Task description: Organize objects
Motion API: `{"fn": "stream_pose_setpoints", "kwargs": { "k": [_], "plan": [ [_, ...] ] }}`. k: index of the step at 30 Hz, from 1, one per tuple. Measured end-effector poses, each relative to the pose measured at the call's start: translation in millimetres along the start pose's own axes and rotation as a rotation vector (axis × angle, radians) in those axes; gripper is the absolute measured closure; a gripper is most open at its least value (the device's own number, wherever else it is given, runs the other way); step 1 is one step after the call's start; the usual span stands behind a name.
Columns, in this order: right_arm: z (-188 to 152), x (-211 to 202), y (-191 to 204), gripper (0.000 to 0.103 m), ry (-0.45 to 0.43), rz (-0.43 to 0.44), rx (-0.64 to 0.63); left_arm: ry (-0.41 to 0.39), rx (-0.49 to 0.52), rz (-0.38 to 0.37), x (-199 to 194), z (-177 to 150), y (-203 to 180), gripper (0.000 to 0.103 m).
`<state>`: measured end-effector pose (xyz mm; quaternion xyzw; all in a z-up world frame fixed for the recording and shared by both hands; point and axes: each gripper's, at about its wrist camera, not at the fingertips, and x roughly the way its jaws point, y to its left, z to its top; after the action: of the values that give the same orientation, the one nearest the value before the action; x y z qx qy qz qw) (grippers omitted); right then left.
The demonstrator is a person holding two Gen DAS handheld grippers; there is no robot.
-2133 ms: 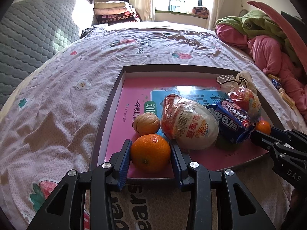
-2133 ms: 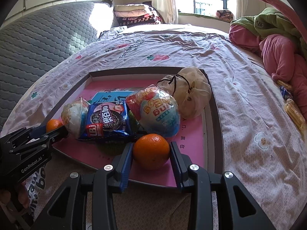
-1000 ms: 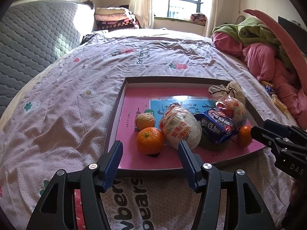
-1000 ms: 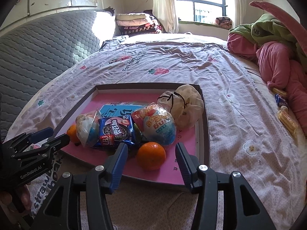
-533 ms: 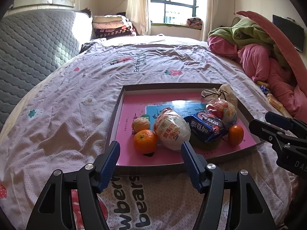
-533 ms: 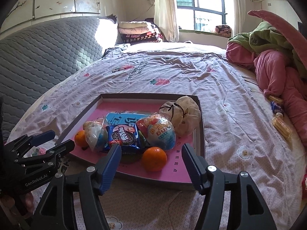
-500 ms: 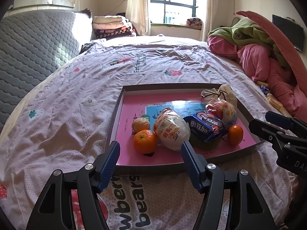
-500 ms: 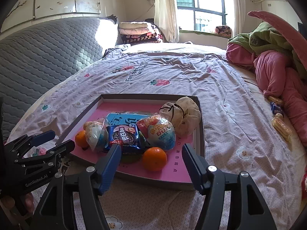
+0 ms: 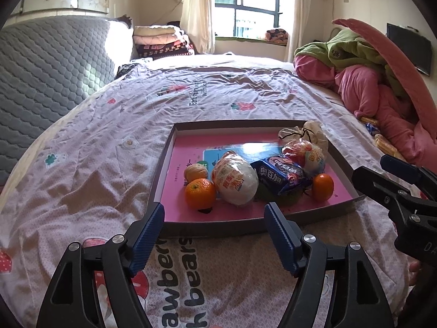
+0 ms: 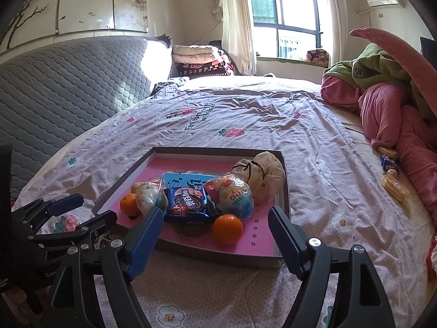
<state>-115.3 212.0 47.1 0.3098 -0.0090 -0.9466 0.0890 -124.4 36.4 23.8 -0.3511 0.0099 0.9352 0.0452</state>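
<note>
I see one shallow grey-rimmed cardboard tray with a pink floor (image 9: 161, 175) lying on the bed's pale flower-printed sheet (image 9: 90, 164). In the tray I count two round orange tangerines: one (image 9: 200, 193) near the tray's front left, one (image 9: 322, 187) near its front right. Between them lie one white egg-shaped snack in clear wrap (image 9: 236, 181) and one blue cookie packet (image 9: 281, 175). Behind the left tangerine sits one tan walnut (image 9: 195, 172). Behind the packet rests a second wrapped egg with blue and orange print (image 10: 236, 195), and at the tray's far right corner one cream drawstring pouch (image 10: 263, 176).

My left tool (image 9: 214, 231) hangs just before the tray's front rim, jaws apart and just been widening, nothing between them. My right tool (image 10: 215, 239) likewise stands wide, jaws just been opening, clear of the right tangerine.
</note>
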Motion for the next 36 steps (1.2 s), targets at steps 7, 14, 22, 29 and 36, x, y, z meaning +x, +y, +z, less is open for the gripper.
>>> {"fn": "stream_pose_setpoints", "kwargs": {
  "k": [7,14,22,29,36],
  "plan": [
    [-11,-18,1,0.022,-0.053,-0.027,0.002,-0.024,-0.023,0.026,-11,-6,-3,0.026],
    [-17,-29,-5,0.016,-0.078,-0.001,0.049,-0.016,-0.036,0.068,-14,-18,-7,0.026],
    [-31,-29,4,0.014,-0.055,-0.015,0.024,-0.024,-0.063,0.088,-18,-29,-4,0.026],
    [-41,-26,3,0.014,-0.046,-0.023,0.035,-0.010,-0.068,0.093,-17,-38,-2,0.026],
    [-52,-19,2,0.014,-0.022,-0.030,0.042,0.016,-0.067,0.082,-11,-47,-1,0.026]
  ]
}}
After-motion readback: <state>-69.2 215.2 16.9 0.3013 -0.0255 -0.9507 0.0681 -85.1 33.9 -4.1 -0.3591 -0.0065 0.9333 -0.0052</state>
